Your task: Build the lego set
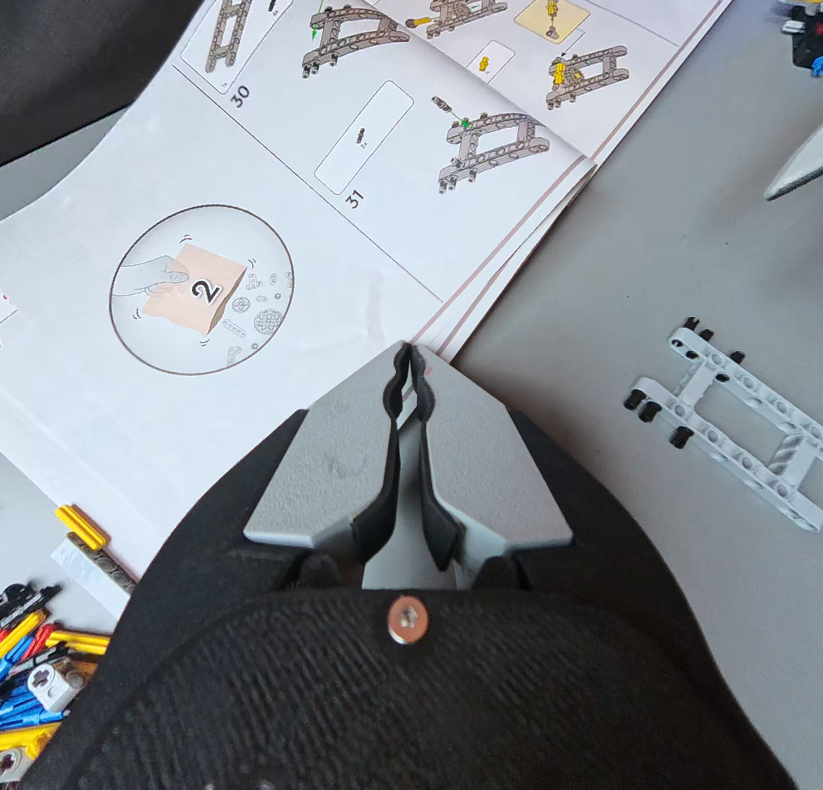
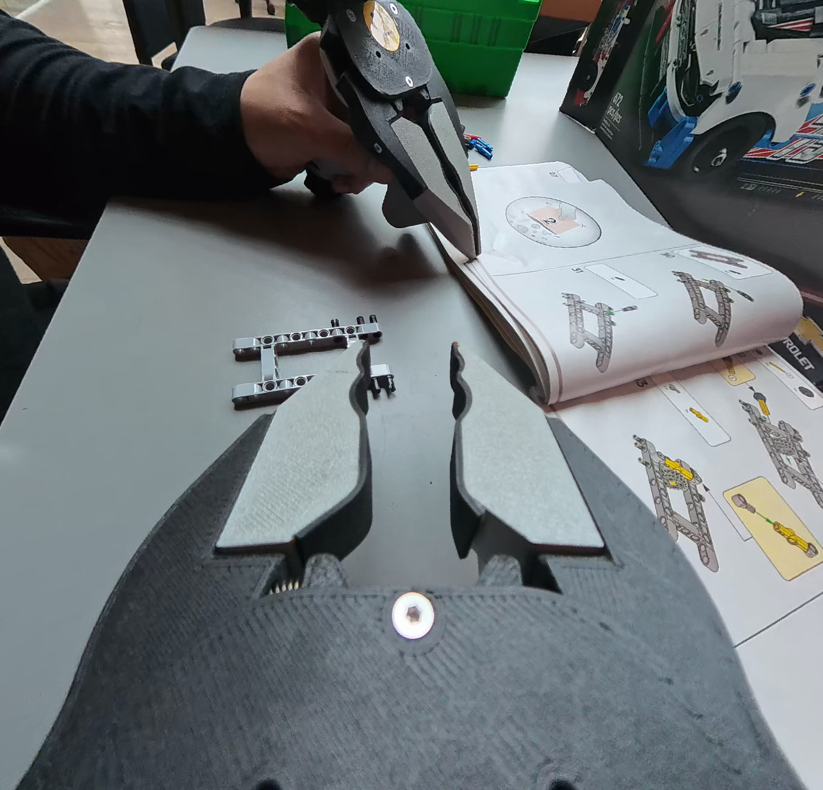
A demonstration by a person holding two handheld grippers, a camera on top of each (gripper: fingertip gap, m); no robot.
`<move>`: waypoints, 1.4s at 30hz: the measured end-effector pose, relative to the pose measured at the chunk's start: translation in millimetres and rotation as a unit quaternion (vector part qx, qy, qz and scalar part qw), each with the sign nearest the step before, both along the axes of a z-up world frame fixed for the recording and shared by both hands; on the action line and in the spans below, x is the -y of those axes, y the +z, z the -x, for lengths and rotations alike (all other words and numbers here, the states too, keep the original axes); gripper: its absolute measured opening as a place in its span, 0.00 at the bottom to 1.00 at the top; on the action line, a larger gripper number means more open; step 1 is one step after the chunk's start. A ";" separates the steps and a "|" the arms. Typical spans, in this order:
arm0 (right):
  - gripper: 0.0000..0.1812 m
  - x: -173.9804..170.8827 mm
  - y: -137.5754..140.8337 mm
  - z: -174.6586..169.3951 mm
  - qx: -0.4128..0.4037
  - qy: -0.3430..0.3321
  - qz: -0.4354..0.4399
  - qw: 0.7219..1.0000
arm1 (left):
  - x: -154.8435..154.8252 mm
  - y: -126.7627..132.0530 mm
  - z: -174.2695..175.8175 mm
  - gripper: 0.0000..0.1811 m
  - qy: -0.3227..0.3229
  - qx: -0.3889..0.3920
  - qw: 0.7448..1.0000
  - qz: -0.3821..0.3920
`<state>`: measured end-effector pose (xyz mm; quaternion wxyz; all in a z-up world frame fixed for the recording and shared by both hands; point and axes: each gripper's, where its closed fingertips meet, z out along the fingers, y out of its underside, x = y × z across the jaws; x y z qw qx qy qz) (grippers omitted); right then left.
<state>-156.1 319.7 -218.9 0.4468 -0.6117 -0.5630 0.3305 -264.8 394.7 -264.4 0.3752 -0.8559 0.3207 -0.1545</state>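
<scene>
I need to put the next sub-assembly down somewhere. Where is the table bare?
Free: the grey table between the person's sleeve and the grey frame, and ahead of the right gripper. Crowded: the open manual on the right, and the loose-parts pile.

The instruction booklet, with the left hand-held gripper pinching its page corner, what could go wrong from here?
1. The left hand-held gripper is shut on the edge of the instruction booklet; a quick pull could tear or crease the thin page.
2. Several page edges are stacked at that corner, so more than one may turn.
3. The grey frame lies loose on the table beside the booklet; a dragged booklet might knock it.
</scene>
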 end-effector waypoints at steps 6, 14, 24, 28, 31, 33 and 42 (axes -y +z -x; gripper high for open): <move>0.18 0.8 -0.7 0.6 0.004 0.001 -0.008 1.000 | -0.2 3.7 0.1 0.00 0.001 0.002 1.000 -0.008; 0.17 0.9 2.1 0.4 -0.006 0.002 -0.007 1.000 | 0.7 12.1 -1.7 0.00 -0.003 0.013 1.000 -0.021; 0.16 2.3 6.8 -0.2 -0.023 0.009 0.002 1.000 | 3.2 19.4 -6.3 0.00 -0.010 0.026 0.999 -0.030; 0.15 5.9 10.1 0.6 -0.034 0.021 0.004 0.999 | 4.5 22.0 -7.4 0.00 -0.013 0.032 0.999 -0.030; 0.15 9.0 12.4 1.2 -0.043 0.034 0.010 0.998 | 5.2 23.5 -8.3 0.00 -0.016 0.037 0.999 -0.030; 0.15 10.6 12.7 2.1 -0.045 0.042 0.015 0.998 | 5.7 23.9 -9.2 0.00 -0.018 0.039 0.999 -0.030; 0.15 16.4 9.3 5.7 -0.031 0.067 -0.012 0.997 | 5.5 21.0 -10.9 0.00 -0.021 0.050 0.998 -0.015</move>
